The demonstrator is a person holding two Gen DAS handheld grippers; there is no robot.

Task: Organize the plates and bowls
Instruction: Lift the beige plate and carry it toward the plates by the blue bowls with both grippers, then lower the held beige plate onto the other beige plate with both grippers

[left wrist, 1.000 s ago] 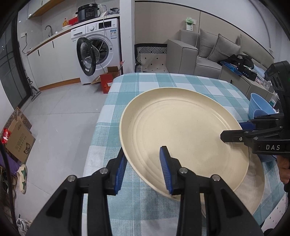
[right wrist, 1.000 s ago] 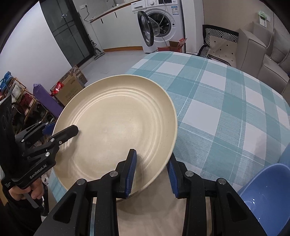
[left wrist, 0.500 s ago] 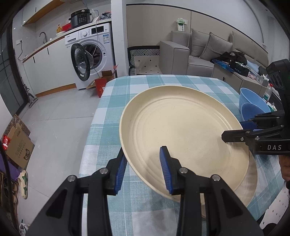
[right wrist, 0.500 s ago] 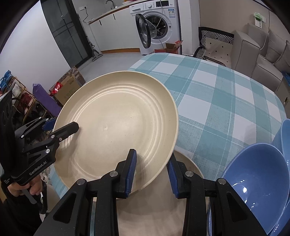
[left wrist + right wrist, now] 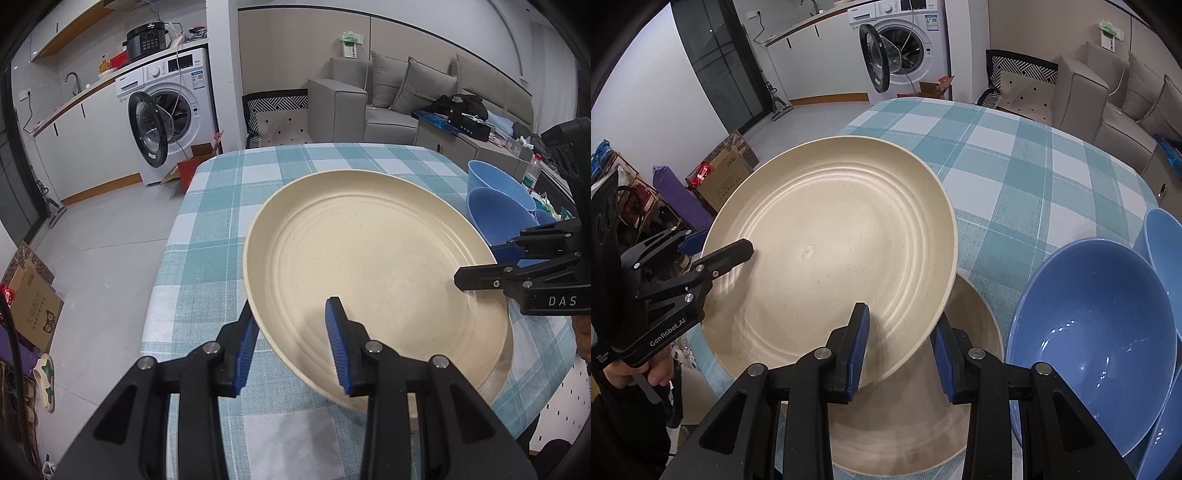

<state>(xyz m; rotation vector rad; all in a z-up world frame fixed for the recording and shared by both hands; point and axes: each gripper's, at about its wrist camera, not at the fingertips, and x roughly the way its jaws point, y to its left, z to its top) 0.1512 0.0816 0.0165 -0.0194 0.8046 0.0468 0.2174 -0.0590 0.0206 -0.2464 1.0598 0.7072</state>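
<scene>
Both grippers — left gripper [image 5: 291, 347] and right gripper [image 5: 899, 347] — pinched the cream plate's [image 5: 831, 251] rim. Best lowered level onto the second plate [image 5: 975, 332] — releasing together.

Home: washing machine [image 5: 173, 114], sofa [image 5: 388, 99]

Legible marking "DAS" in white letters stands on the black body of the right gripper [image 5: 476, 275], seen in the left wrist view. "GenRobot.AI" in white letters stands on the black body of the left gripper [image 5: 720, 245], seen in the right wrist view. Print on the washing machine [image 5: 170, 110] labels and the cardboard box [image 5: 31, 302] is too small to read.
</scene>
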